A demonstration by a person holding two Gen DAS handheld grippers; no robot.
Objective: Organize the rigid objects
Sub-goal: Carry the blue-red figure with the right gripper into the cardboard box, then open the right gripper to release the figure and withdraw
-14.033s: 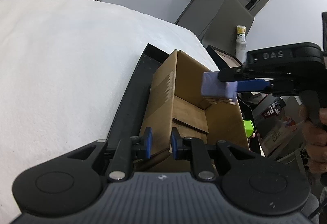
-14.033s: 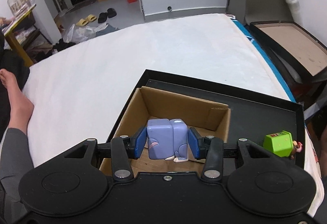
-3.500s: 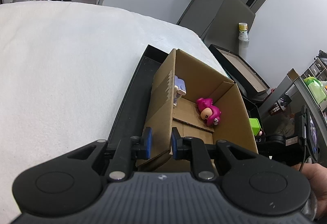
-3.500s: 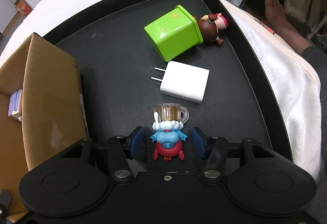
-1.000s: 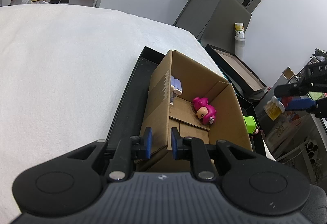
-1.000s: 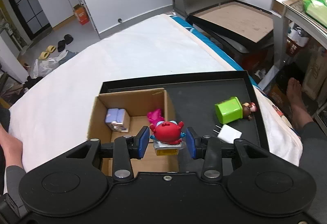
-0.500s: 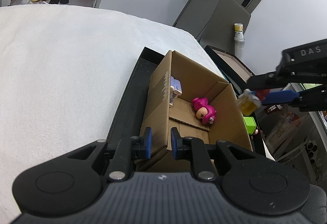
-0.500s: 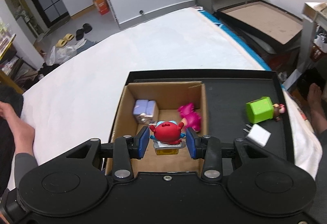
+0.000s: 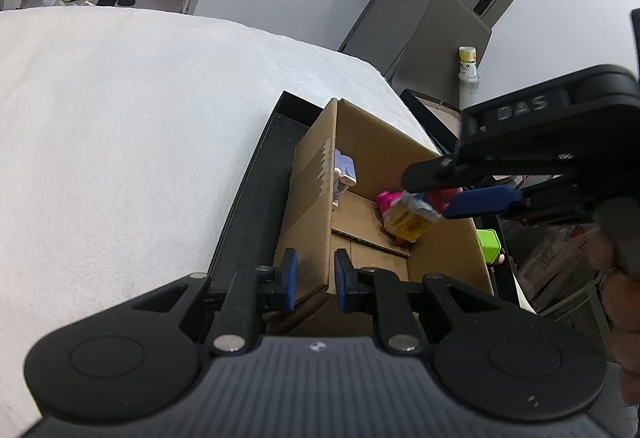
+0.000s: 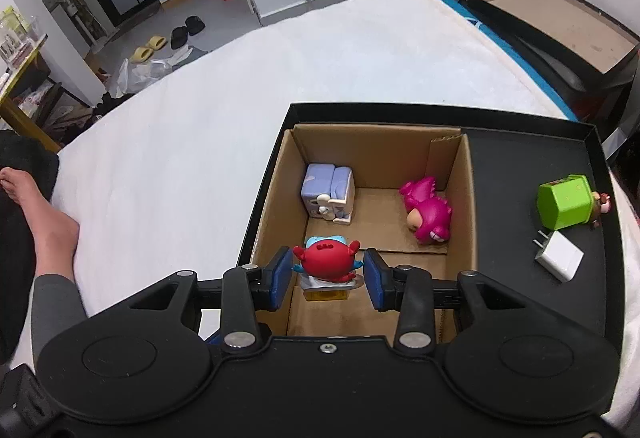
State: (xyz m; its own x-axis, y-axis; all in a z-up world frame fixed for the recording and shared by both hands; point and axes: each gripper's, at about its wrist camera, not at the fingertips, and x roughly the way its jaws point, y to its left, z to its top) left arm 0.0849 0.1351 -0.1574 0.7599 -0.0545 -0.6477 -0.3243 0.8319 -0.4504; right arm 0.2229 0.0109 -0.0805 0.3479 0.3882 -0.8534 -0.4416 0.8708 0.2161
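An open cardboard box [image 10: 464,198] stands in a black tray [image 10: 520,166]. Inside lie a lilac block figure [image 10: 328,190] and a pink figure [image 10: 428,214]. My right gripper [image 10: 326,272] is shut on a red and blue figurine [image 10: 326,258] with an amber mug, held upside down over the box's near left part. In the left wrist view that figurine [image 9: 408,220] hangs above the box's inside, in front of the pink figure [image 9: 386,198]. My left gripper [image 9: 315,280] is shut on the box's near wall [image 9: 312,198].
On the tray to the right of the box lie a green cube toy [image 10: 564,208] with a small brown figure and a white plug charger [image 10: 560,260]. The tray rests on a white bed [image 10: 200,142]. A person's bare foot [image 10: 48,222] is at the left.
My right gripper, still holding the figurine, has moved in over the box and come lower. The left gripper has kept its hold and place.
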